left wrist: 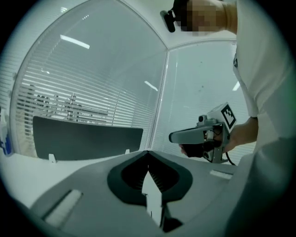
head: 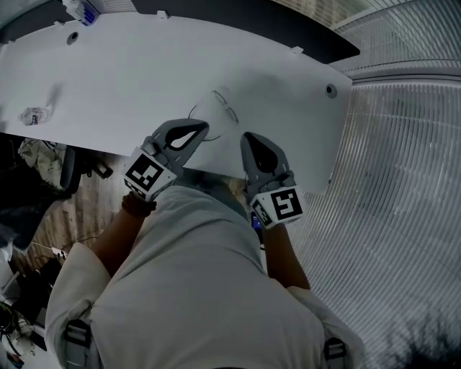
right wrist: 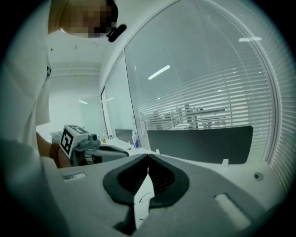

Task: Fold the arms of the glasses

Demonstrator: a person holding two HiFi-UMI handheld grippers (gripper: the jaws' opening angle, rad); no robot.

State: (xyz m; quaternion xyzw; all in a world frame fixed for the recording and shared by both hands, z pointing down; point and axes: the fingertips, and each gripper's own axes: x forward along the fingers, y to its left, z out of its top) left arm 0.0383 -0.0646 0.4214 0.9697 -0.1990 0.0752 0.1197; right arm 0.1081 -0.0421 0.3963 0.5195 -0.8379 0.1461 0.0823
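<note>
A pair of clear glasses (head: 217, 109) with thin dark arms lies on the white table (head: 144, 79) near its front edge, seen only in the head view. My left gripper (head: 204, 127) is just left of and below them, with its jaws shut and nothing between them (left wrist: 148, 152). Just right of the glasses is my right gripper (head: 249, 138), whose jaws also meet at the tips and hold nothing (right wrist: 148, 156). Neither gripper touches the glasses. Each gripper shows in the other's view, the right gripper (left wrist: 203, 135) and the left gripper (right wrist: 85, 142).
A crumpled wrapper (head: 32, 114) lies at the table's left end. A dark partition (head: 245, 20) runs along the far edge, with a small blue and white item (head: 83, 10) at the back left. Glass walls with blinds stand beyond. A chair (head: 68, 169) is under the table's left side.
</note>
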